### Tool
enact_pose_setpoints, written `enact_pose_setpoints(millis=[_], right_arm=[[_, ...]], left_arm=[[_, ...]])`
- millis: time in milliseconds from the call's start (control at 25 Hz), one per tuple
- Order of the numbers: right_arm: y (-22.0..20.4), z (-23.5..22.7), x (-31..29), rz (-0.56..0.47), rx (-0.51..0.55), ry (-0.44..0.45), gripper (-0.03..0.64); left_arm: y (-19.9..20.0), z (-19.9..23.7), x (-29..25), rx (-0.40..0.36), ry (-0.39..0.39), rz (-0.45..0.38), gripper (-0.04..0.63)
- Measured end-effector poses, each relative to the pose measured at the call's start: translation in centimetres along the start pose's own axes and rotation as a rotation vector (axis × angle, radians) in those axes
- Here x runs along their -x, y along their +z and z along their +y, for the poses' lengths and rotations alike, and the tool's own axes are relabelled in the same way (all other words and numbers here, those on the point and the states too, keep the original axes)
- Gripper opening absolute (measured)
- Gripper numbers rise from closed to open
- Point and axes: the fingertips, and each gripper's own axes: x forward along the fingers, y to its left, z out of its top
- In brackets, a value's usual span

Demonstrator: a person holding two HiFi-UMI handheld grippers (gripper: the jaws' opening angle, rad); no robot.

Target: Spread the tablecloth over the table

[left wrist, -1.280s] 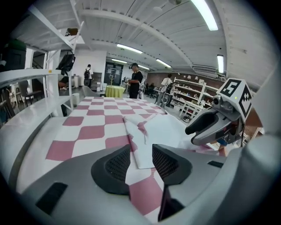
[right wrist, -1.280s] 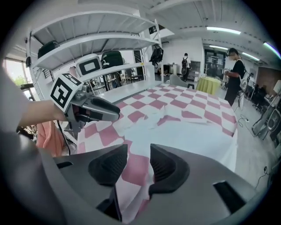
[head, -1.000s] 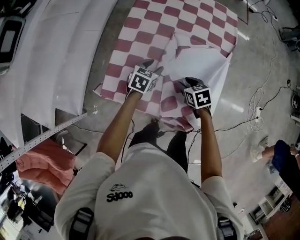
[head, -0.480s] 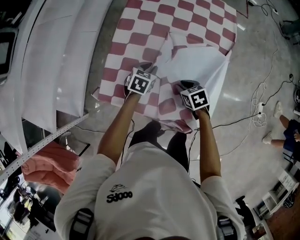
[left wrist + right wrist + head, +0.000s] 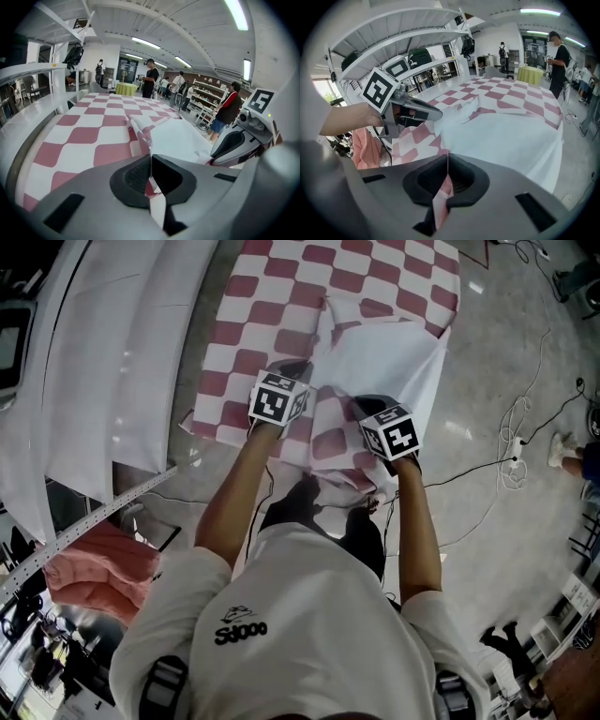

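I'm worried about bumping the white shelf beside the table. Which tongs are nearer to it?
Left. The left tongs grip the near edge of the tablecloth on the side of the shelf; the right tongs grip the same edge farther from it.

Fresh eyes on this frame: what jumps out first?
The red-and-white checked tablecloth dominates the upper middle of the head view, its right part folded back to show a white underside. At its near edge the left gripper and right gripper each have jaws shut on it.
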Motion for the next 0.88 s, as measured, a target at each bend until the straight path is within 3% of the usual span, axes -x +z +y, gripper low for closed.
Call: enact_pose_setpoints(millis=[480, 880], right_arm=[[-0.7, -2.0, 17.4, -0.282, -0.077, -0.043, 0.028], [-6.5, -5.3, 28.1, -0.389, -0.184, -0.166, 0.028]], left_arm=[[10.5, -12.8, 4.0, -0.068, -0.06, -0.196, 0.032], [14.1, -25.2, 3.2, -0.179, -0.183, -0.222, 0.032]])
